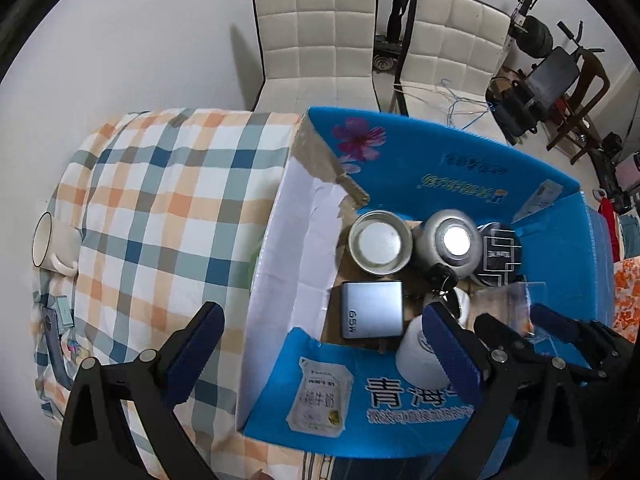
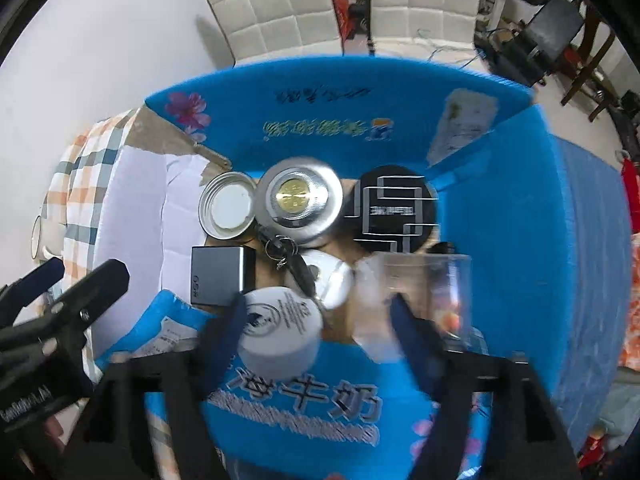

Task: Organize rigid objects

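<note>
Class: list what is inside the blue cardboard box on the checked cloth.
Inside the blue box: an open tin, a silver lid, a black round lid, a grey charger, keys, a white jar and a clear cup. Anything beneath them is covered.

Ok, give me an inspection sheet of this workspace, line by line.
Surface: checked cloth over the table.
Job's things: blue carton holding an open tin, steel pot lid, black round box, grey charger, keys and white jar.
Clutter: white mug outside the carton, at the cloth's left edge.
Grippers: left gripper open, empty; right gripper open above the carton beside a clear plastic container, contact unclear.
Cables: loose wires on a chair.
Surroundings: two white chairs, exercise gear.
</note>
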Demonstrator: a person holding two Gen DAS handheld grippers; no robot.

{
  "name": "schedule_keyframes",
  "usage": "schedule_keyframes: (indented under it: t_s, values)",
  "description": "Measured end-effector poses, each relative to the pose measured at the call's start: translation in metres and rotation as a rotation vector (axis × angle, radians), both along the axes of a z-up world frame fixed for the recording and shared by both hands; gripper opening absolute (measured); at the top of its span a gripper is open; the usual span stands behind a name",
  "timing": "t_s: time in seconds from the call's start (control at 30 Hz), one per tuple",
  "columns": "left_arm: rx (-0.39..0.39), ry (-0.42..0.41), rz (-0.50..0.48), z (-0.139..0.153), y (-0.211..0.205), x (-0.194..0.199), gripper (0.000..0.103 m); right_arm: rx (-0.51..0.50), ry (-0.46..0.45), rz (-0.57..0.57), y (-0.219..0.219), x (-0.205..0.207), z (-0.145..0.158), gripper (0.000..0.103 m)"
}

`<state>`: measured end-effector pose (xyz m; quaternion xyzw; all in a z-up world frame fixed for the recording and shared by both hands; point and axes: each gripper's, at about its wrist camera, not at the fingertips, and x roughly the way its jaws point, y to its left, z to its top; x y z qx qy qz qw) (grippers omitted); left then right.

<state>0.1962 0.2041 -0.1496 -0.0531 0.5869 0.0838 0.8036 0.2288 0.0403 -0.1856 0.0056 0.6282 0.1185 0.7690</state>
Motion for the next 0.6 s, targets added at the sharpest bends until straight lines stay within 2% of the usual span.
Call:
schedule_keyframes:
  t_s: [0.17, 0.47, 0.6]
  values:
    - [-0.004, -0.019, -0.02, 0.019, -0.012, -0.011, 0.102, -0.047, -0.032, -0.03, -0.02, -0.015, 0.024, 0.086]
    - [-0.01, -0.059, -0.044, 0.056, -0.032, -0.032, 0.102, -0.046, -0.084, -0.072, -0.049, -0.039, 0.07, 0.087]
    - [-0.014, -0.084, -0.059, 0.08, -0.039, -0.044, 0.102, -0.034, -0.12, -0.075, -0.057, -0.058, 0.103, 0.087]
